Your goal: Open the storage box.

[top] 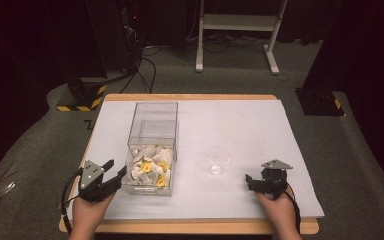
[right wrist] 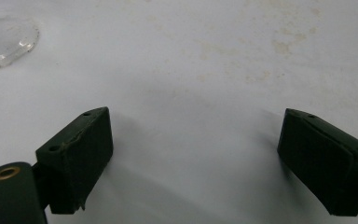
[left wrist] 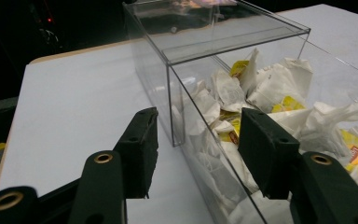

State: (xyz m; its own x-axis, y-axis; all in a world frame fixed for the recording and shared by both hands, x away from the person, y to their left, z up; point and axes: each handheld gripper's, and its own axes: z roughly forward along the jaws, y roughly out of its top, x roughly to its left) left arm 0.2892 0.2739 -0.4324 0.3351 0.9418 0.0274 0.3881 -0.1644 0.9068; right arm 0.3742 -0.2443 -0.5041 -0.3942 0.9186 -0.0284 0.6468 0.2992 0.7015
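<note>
The left tongs (left wrist: 198,140) gape wide astride the near corner wall of the clear box (top: 152,145), at the table's (top: 260,125) near-left. Its tea bags (top: 150,170) carry yellow tags (print too small to read). The right tongs (right wrist: 193,163) spread wide, empty, near the glass cup (top: 218,161).

Clear box (top: 152,150) of tea bags (top: 151,171) left of table (top: 250,120) centre. Left gripper (top: 114,172) at its 8 o'clock, jaws apart, just beside the near corner. Glass (top: 218,161) at box's 3 o'clock. Right gripper (top: 250,181) at glass's 4 o'clock, near, apart.
</note>
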